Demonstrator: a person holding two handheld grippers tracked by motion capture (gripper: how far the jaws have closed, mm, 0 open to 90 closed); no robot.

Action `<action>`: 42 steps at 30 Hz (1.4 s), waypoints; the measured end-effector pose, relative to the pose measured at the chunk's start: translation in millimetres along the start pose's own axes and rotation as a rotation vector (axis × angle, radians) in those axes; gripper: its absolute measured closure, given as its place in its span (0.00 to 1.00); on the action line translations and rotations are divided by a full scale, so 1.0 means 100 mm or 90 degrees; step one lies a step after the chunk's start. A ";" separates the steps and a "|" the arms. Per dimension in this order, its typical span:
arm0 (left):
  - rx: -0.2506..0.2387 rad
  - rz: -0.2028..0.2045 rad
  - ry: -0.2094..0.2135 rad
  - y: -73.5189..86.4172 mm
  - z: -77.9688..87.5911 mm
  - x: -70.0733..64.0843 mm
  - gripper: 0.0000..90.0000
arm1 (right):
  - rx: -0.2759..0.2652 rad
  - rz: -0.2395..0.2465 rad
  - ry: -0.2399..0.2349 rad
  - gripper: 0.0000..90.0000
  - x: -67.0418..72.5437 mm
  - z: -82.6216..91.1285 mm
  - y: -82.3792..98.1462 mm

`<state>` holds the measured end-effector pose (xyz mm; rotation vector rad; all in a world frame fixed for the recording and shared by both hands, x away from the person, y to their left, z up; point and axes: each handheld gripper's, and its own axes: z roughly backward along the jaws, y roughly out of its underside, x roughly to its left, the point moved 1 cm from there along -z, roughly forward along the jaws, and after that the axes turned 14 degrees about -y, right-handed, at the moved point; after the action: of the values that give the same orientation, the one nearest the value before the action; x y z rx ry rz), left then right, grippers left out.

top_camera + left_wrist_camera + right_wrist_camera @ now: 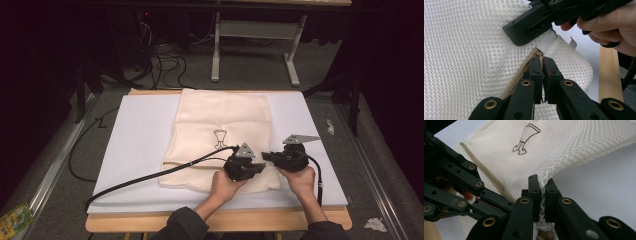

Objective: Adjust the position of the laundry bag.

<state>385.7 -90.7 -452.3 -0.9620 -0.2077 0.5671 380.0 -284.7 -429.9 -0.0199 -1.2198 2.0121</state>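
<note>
A cream mesh bag (pixel 220 125) with a small dark printed figure (pixel 220 137) lies flat on the white board (pixel 140 135). Both grippers meet at its near right corner. My left gripper (pixel 262 168) points right; in the left gripper view its jaws (pixel 542 60) are shut on the end of the bag's tan zipper (pixel 522 72), just below a white fabric tab (pixel 546 41). My right gripper (pixel 266 156) points left. In the right gripper view it (pixel 542 181) is shut on a bunched fold of the mesh (pixel 564 145) at the bag's edge.
The board rests on a wooden table (pixel 150 222). The left gripper's black cable (pixel 150 177) trails across the board to the left front. A desk frame (pixel 216 50) and cables stand on the floor behind. Paper scraps (pixel 375 224) lie on the floor at the right.
</note>
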 end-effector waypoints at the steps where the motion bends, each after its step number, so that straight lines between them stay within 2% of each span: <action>1: 0.001 0.001 0.001 0.00 0.00 0.00 0.97 | 0.000 0.003 0.000 0.98 0.00 0.00 0.00; 7: 0.002 -0.004 -0.005 0.00 0.04 -0.01 0.97 | 0.017 0.004 0.004 0.98 -0.01 0.00 0.00; 12: 0.007 -0.013 -0.015 0.00 0.08 0.00 0.97 | 0.014 0.006 0.003 0.98 0.00 -0.01 0.01; 24: 0.013 -0.014 -0.026 0.01 0.12 0.03 0.97 | 0.010 0.005 0.001 0.98 -0.02 0.01 0.03; 26: 0.017 -0.021 -0.031 0.01 0.14 0.05 0.97 | 0.007 0.006 0.001 0.98 -0.03 0.02 0.03; 34: 0.014 -0.011 -0.039 0.03 0.22 0.12 0.97 | 0.007 0.008 0.004 0.98 -0.04 0.03 0.02; 42: 0.012 -0.014 -0.042 0.04 0.25 0.15 0.97 | 0.011 0.010 0.008 0.98 -0.04 0.02 0.02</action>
<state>386.8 -62.6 -442.9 -0.9226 -0.2708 0.5806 381.1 -289.4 -431.6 -0.0340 -1.1969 2.0327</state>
